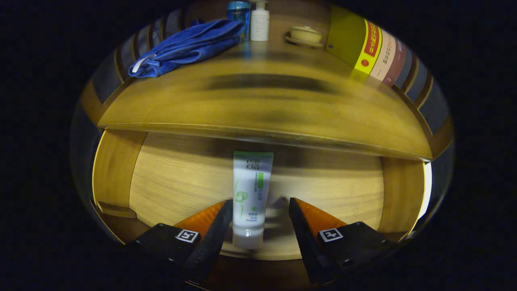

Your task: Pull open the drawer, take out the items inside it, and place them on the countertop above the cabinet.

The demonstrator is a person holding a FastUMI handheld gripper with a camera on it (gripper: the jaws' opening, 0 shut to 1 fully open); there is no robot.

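Towel (190, 46), books (369, 46), open claw (260, 208) around tube (251, 198)

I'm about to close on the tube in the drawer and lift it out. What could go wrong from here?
The tube lies close to one finger of the open gripper, so closing may push it sideways. Lifted straight up, it could catch the countertop edge overhanging the drawer.

Gripper (260, 204) fingers spread apart over the open drawer (181, 182), white tube (251, 198) lying between them closer to the left finger, not clamped; on the countertop (262, 105) beyond: blue towel (185, 48) far left, white pump bottle (259, 22), lidded bowl (305, 34), books (371, 48) far right.
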